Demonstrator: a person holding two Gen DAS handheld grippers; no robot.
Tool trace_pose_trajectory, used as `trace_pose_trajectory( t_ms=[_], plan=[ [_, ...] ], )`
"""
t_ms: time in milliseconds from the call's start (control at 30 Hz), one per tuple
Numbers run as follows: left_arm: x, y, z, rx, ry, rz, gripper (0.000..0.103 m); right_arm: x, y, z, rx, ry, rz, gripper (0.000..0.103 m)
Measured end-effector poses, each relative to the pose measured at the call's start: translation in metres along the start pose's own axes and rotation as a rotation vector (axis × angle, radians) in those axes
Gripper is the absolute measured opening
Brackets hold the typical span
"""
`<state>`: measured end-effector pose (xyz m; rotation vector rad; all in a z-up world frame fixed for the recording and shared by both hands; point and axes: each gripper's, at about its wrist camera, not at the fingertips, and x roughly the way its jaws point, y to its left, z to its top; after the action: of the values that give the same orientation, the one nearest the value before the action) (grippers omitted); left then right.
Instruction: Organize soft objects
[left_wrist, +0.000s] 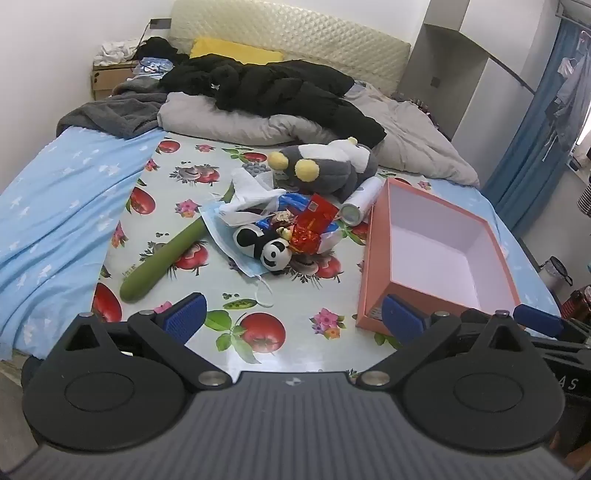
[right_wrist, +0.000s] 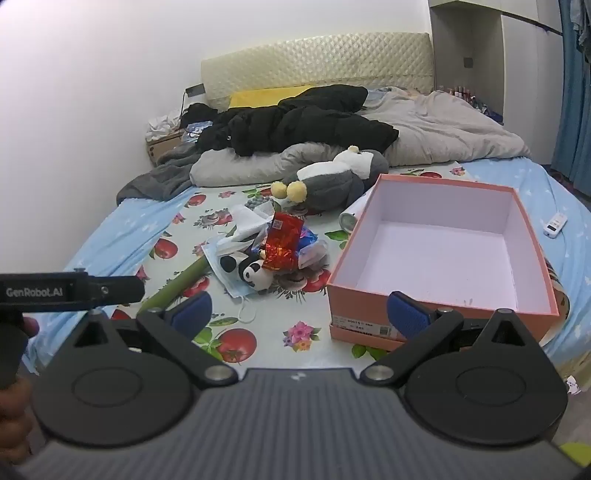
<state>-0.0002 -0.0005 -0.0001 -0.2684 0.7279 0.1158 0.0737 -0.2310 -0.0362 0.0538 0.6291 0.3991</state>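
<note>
A pile of soft things lies on the fruit-print cloth (left_wrist: 221, 266) on the bed: a small panda plush (left_wrist: 267, 249) (right_wrist: 253, 271), a big grey plush with yellow pompoms (left_wrist: 325, 166) (right_wrist: 332, 184), a blue face mask (left_wrist: 236, 236), white tissues (left_wrist: 251, 192), a red foil wrapper (left_wrist: 312, 225) (right_wrist: 282, 240) and a green tube (left_wrist: 164, 260). An open, empty pink box (left_wrist: 439, 251) (right_wrist: 443, 254) stands to the right of the pile. My left gripper (left_wrist: 291, 314) is open and empty, well short of the pile. My right gripper (right_wrist: 299, 312) is open and empty near the box's front corner.
A grey duvet (left_wrist: 406, 125) and black jacket (left_wrist: 280, 88) lie at the head of the bed. A paper roll (left_wrist: 360, 205) lies between plush and box. A white remote (right_wrist: 556, 225) lies right of the box. Blue curtains (left_wrist: 535, 140) hang at right.
</note>
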Motion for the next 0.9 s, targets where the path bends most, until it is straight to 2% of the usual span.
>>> trace_pose_trajectory(
  t_ms=[533,600,900],
  plan=[
    [-0.006,0.007,0.006,0.005,-0.003,0.009,0.102,0.002,0.002,0.000,0.011,-0.003,0.019,0.103],
    [-0.002,0.007,-0.002,-0.002,-0.010,0.022,0.102,0.007,0.003,0.001,0.021,0.001,0.021,0.103],
    [-0.002,0.013,-0.003,-0.012,-0.016,0.022,0.102,0.003,0.003,0.001,0.030,0.002,0.017,0.103]
  ],
)
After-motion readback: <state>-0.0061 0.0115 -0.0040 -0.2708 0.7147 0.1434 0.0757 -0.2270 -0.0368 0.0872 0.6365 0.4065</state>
